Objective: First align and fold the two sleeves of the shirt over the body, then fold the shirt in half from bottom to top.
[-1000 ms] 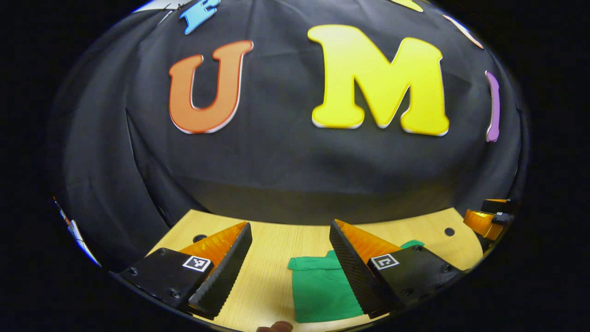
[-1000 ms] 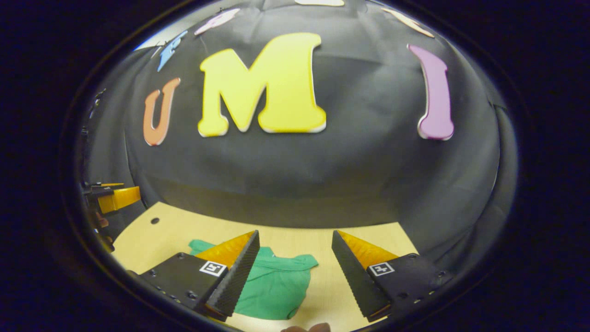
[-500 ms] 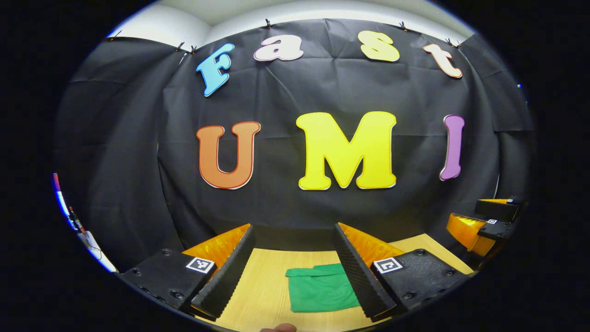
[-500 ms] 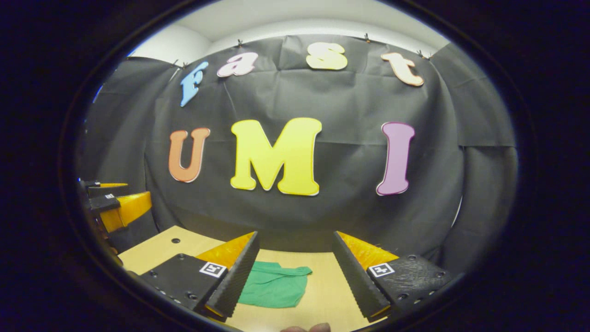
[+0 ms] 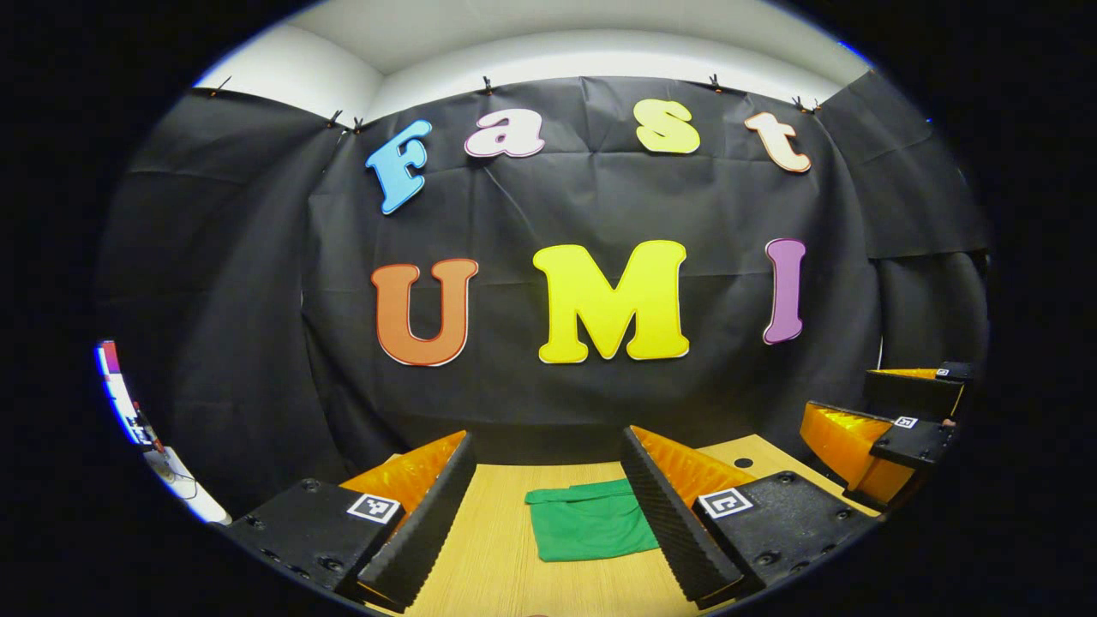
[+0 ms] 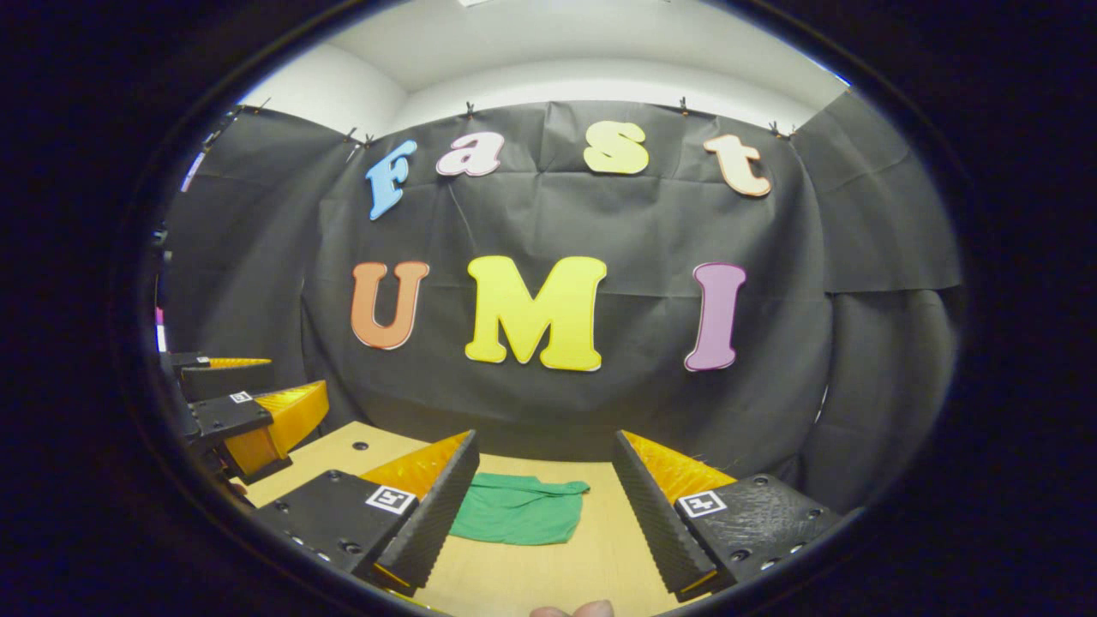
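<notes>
Left gripper view, nearest first: my left gripper [image 5: 548,514] shows its two fingers [image 5: 424,514] spread wide at the bottom, with nothing between them but air. Each finger's black base carries a small square black-and-white marker; it is a coded pattern, not writing that I can read. Below and ahead lies the pale wooden table [image 5: 488,566], and on it the green shirt [image 5: 591,530], folded into a compact, roughly square bundle that lies flat. It sits ahead of the fingers, partly hidden behind the right-hand one, and no finger touches it. A small dark hole in the table [image 5: 743,463] shows farther off to the right. At the right edge my other gripper hangs above the table, its fingers apart, each with a small square marker too tiny to make out.

Right gripper view, nearest first: the tip of a fingertip of mine [image 6: 574,609] peeks in at the very bottom. My right gripper [image 6: 544,514] is just as widely spread and holds nothing. The shirt [image 6: 518,512] lies on the table [image 6: 591,566] ahead of it, part hidden by the left-hand finger, with a rumpled fold along its far edge that the left gripper view shows less clearly. At the left edge my left gripper [image 6: 257,403] shows from the side, above the table's near corner, where another hole [image 6: 354,446] is drilled.
</notes>
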Demonstrator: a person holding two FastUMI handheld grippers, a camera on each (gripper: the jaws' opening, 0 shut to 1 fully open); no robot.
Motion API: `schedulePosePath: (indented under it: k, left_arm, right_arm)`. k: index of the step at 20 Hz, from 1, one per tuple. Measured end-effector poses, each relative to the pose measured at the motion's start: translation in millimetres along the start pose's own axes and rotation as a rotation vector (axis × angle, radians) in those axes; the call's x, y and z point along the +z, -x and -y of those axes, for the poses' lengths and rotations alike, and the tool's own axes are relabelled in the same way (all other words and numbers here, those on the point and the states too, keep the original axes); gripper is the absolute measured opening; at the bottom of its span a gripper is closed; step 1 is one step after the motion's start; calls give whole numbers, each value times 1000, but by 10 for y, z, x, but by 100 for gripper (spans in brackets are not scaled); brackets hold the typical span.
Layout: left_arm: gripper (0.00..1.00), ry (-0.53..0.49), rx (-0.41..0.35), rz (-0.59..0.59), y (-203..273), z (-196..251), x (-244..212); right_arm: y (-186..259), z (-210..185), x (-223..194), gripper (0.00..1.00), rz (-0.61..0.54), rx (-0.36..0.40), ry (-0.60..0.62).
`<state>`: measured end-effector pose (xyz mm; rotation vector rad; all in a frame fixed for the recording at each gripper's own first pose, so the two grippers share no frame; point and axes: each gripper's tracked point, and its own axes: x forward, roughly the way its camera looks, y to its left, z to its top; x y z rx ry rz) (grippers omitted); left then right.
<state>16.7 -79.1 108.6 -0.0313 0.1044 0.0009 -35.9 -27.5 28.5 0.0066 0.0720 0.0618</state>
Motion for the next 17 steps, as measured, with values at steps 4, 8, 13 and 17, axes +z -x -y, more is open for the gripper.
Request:
schedulePosePath:
  k: [4,8,13,17]
  left_arm:
    - [100,13,17,1,112,-5,43]
    - [100,16,35,15,137,10,135]
    - [100,17,20,24,108,141,186]
    - [100,16,7,25,51,251,222]
  right_arm:
    - [59,-39,73,95,7,12,-18]
    - [47,-64,154,95,19,36,-16]
    - [4,67,216,95,31,19,-40]
    - [-43,210,281,97,44,-9,-43]
